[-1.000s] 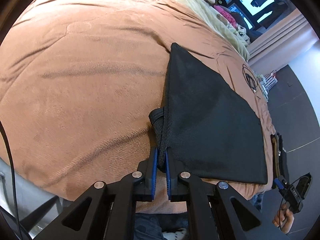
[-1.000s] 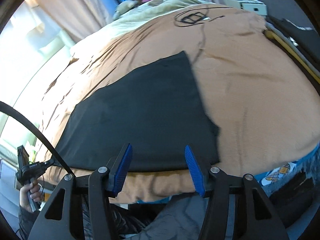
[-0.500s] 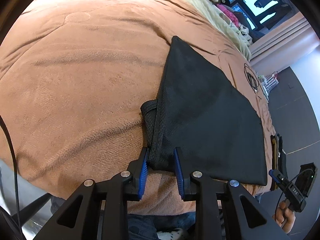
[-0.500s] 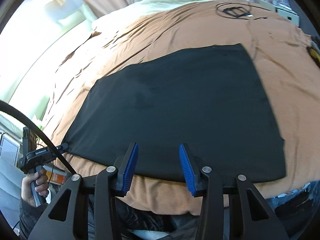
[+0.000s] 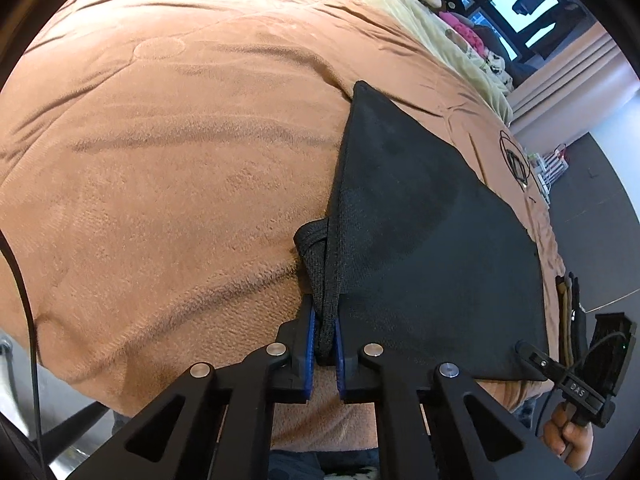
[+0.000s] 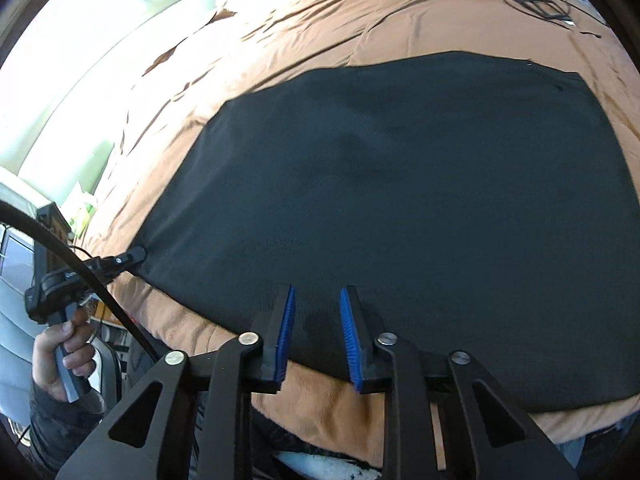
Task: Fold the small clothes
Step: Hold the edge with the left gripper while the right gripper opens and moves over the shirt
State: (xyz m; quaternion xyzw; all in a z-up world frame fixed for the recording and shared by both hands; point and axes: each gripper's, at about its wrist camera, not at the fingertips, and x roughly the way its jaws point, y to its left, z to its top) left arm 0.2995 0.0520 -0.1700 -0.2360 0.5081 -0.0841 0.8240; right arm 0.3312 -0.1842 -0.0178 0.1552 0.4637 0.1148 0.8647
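Note:
A black garment [image 5: 432,240] [image 6: 400,184] lies spread flat on a brown blanket [image 5: 180,160] [image 6: 320,28]. My left gripper [image 5: 324,336] is shut on the garment's near left corner, which bunches up between the blue pads. In the right wrist view that same gripper [image 6: 134,256] pinches the corner at the far left, with a hand [image 6: 60,344] on its handle. My right gripper [image 6: 318,294] hovers at the garment's near edge. Its jaws are closing with a gap still showing; the cloth lies flat under them, unpinched. In the left wrist view the right gripper [image 5: 532,354] sits at the garment's near right corner.
A coiled black cable [image 6: 536,0] lies on the blanket beyond the garment. Pale yellow bedding with soft toys [image 5: 460,36] is at the bed's far end. Folded items [image 5: 568,300] sit by the bed's right edge. A black cord [image 6: 80,268] crosses the lower left.
The left jaws parted briefly, then shut again on the bunched corner. The right gripper slid left along the garment's near edge, and its jaws narrowed.

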